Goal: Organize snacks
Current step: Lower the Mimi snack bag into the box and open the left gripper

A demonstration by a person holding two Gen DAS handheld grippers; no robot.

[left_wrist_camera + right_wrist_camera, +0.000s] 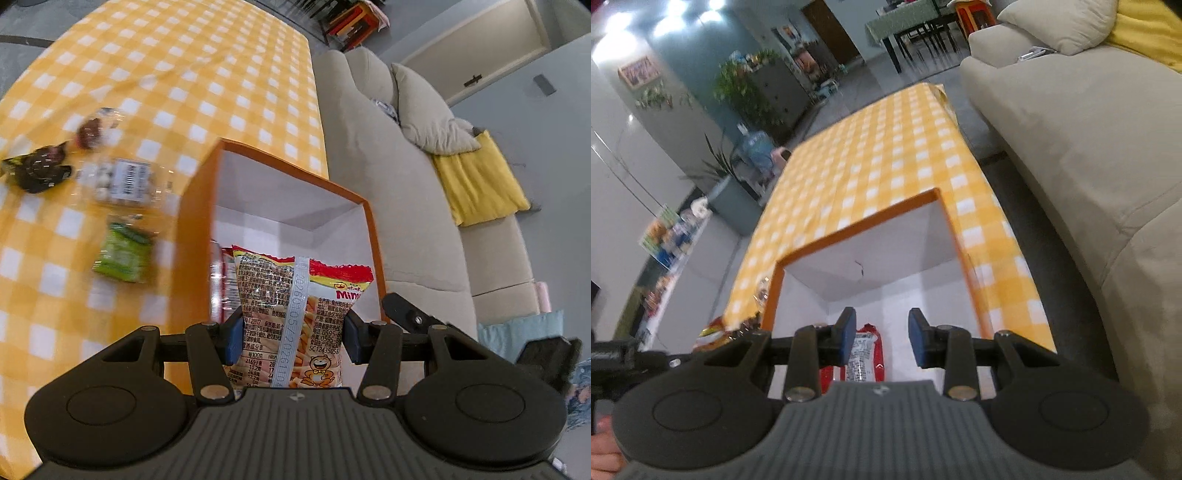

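Left gripper (293,334) fingers pinching Mimi snack bag (295,317), bag hanging upright above orange box (295,177) near edge. Lower bag inside box beside red packet (866,354) before releasing. Right gripper (882,338) fingers spread, empty, hovering over box. Green packet (123,251) lying on counter (184,74) left of box.

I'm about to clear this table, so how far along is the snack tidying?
Done: a red packet lies in the orange box. In hand: the left gripper holds a snack bag over the box; the right gripper is open, empty. Left: the green packet, clear packet and two dark sweets on the tablecloth.
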